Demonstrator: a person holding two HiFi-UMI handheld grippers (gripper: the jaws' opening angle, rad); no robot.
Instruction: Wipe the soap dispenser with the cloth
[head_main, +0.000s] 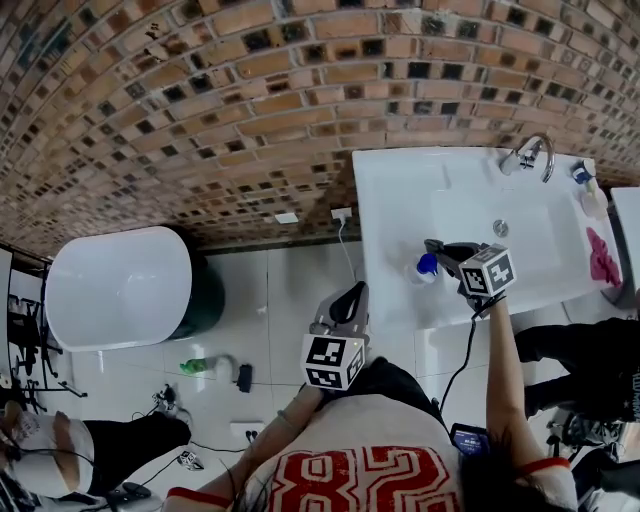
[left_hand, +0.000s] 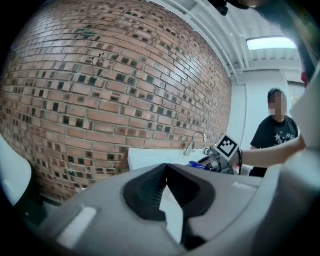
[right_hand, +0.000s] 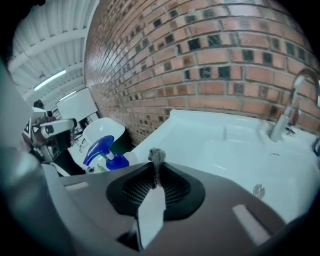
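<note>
Soap dispenser (head_main: 425, 268) on the near-left part of the white sink counter (head_main: 395, 190); cloth (head_main: 602, 258) well apart, at the counter's right edge.
Dispenser: upright, pale body, contents can't tell; blue collar + curved blue pump head, glossy plastic; sits just left of the right gripper (right_hand: 156, 167). Basin (head_main: 465, 210): rect., smooth white, w/ round metal drain (head_main: 500, 228) in its floor; arched chrome tap (head_main: 535, 152) at far rim. Cloth: pink, crumpled, soft-looking, lying flat on counter. Right gripper fingers pressed together on a grey fibrous tuft (right_hand: 156, 156); pads black, ribbed. Left gripper (left_hand: 166, 172): held left of the counter, nearer than it, over the tiled floor; fingers closed, empty. Wall (head_main: 250, 100) on far side: rough red-brown brick w/ dark inset squares.
</note>
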